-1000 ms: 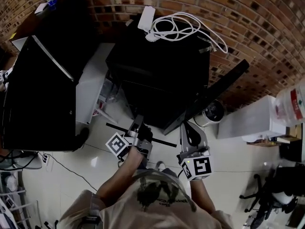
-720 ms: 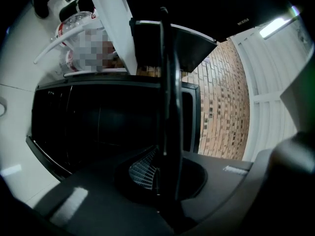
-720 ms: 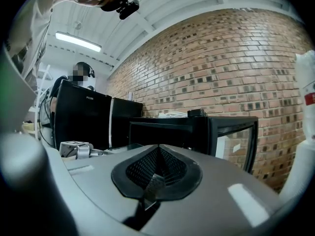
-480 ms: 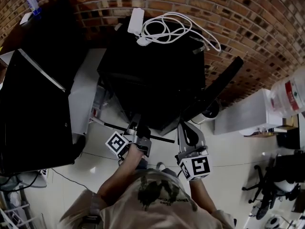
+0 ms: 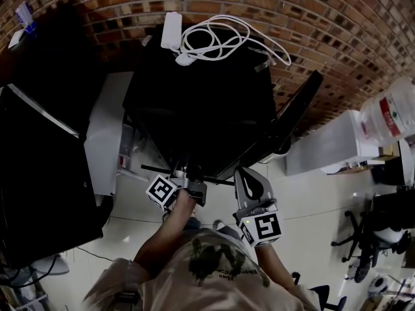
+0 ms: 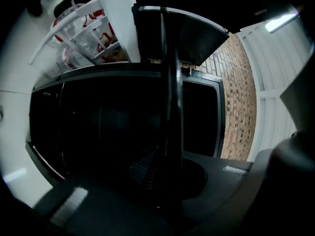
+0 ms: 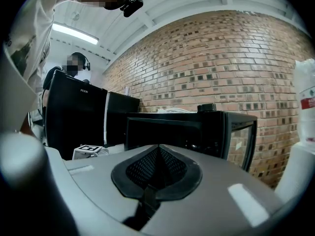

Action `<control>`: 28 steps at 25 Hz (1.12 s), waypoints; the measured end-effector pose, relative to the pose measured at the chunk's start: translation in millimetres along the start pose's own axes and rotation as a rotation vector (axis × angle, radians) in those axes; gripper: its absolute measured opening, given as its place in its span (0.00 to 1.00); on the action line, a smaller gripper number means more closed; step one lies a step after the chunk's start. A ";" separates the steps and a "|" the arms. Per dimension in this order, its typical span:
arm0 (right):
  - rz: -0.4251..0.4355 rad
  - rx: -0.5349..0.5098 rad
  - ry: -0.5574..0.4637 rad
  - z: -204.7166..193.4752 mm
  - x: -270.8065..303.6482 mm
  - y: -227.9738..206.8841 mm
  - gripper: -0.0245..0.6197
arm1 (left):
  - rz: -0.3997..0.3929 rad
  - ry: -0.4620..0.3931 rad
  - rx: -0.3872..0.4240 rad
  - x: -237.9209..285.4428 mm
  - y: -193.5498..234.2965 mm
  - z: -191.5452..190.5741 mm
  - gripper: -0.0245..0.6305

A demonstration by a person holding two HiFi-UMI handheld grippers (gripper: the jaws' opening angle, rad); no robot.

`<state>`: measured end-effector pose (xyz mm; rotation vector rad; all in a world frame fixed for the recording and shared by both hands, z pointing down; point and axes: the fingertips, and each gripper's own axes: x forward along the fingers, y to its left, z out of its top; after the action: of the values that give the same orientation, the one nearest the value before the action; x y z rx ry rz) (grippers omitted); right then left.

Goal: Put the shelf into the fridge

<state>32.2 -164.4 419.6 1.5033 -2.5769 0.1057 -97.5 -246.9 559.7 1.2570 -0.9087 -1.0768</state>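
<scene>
Pale tiled floor (image 5: 311, 199) carries everything in view. Standing on it against the brick wall (image 5: 337, 31): a small black fridge (image 5: 201, 102), its door (image 5: 288, 125) swung open to the right. The fridge top bears a white power adapter (image 5: 171, 30) and, just beside it, a coiled white cable (image 5: 217, 36). Left of the fridge, a large black cabinet (image 5: 39, 173). Right of it, a white box (image 5: 327, 151). Far right, a black chair base (image 5: 362, 256).
</scene>
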 end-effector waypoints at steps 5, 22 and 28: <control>-0.013 0.018 0.014 -3.1 4.6 1.9 0.04 | 0.020 0.021 0.078 14.0 7.7 4.7 0.05; 0.006 0.039 0.005 4.3 22.8 11.9 0.04 | -0.018 0.004 0.106 64.3 7.1 8.3 0.04; 0.037 0.027 0.005 3.1 32.2 18.1 0.04 | -0.046 0.027 0.116 83.7 2.7 7.6 0.10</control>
<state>0.6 -183.5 422.4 1.4629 -2.6102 0.1496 -81.8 -329.5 559.8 1.3906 -0.9367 -1.0530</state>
